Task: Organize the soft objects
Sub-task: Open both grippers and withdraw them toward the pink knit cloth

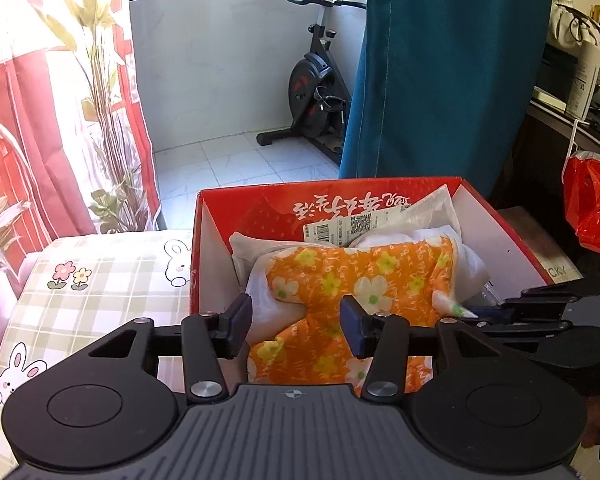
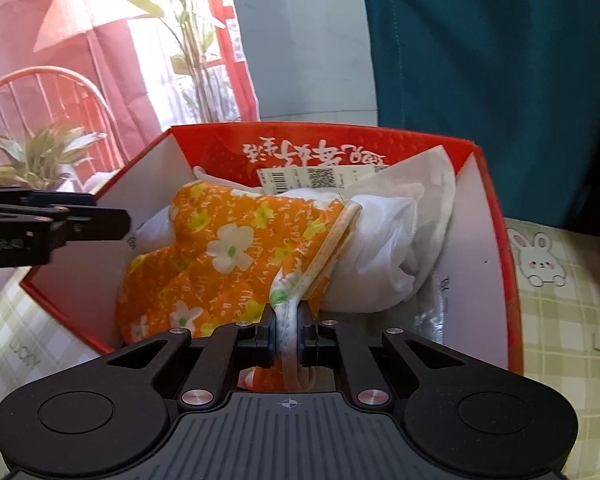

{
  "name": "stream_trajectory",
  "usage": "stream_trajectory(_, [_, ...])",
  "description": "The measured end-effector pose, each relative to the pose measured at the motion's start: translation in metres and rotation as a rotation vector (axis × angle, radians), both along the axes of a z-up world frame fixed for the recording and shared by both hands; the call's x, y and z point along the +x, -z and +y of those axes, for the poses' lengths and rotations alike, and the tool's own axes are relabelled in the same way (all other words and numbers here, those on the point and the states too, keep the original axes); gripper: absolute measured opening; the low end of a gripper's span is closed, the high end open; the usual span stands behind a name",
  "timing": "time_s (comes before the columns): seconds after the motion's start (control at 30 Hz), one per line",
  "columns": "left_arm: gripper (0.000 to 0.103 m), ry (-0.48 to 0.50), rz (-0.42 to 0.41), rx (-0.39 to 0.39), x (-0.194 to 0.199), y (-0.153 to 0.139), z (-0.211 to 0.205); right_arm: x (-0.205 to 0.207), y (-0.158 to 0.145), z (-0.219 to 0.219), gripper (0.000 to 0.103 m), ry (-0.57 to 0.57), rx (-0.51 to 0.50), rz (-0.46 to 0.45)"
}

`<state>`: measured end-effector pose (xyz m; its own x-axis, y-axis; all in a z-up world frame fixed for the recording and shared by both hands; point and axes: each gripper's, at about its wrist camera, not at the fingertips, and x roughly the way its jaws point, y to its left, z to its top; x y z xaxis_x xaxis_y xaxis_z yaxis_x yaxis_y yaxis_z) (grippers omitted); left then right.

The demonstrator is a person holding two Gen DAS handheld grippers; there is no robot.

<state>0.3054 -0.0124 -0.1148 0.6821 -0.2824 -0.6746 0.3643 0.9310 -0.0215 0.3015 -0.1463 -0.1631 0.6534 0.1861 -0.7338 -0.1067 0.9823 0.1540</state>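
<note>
Orange floral cloth (image 2: 220, 248) lies lengthwise in red box (image 2: 496, 216) (right jaws pinch its hem; left jaws apart).

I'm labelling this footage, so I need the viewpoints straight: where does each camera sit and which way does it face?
Left wrist: on the left gripper, looking down into the red box; jaws open over the orange cloth; right gripper at right edge.
Right wrist: on the right gripper, same direction; jaws shut on the cloth's hem; left gripper at left.
Shared: box, cloth, white fabric, checked cover.

Orange floral cloth (image 2: 220, 240) — crumpled in red box (image 2: 496, 216).
</note>
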Motion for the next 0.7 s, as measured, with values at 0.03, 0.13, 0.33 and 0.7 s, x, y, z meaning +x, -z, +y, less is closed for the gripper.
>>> stream_trajectory(0.03, [0.051,0.000,-0.001,-0.002,-0.001,0.000,0.001,-0.001,-0.001,-0.001,0.013,0.010,-0.014,-0.006])
stream_trajectory(0.13, [0.052,0.006,-0.003,-0.009,-0.004,-0.002,0.002,-0.008,-0.009,-0.003,0.030,0.053,-0.073,-0.050])
stream_trajectory(0.33, [0.054,0.066,-0.014,-0.012,-0.024,-0.009,0.005,-0.032,-0.031,-0.009,0.055,0.043,-0.064,-0.109])
stream_trajectory(0.7, [0.067,0.129,-0.003,-0.077,-0.086,-0.005,0.022,-0.100,-0.052,-0.003,0.067,-0.054,0.010,-0.154])
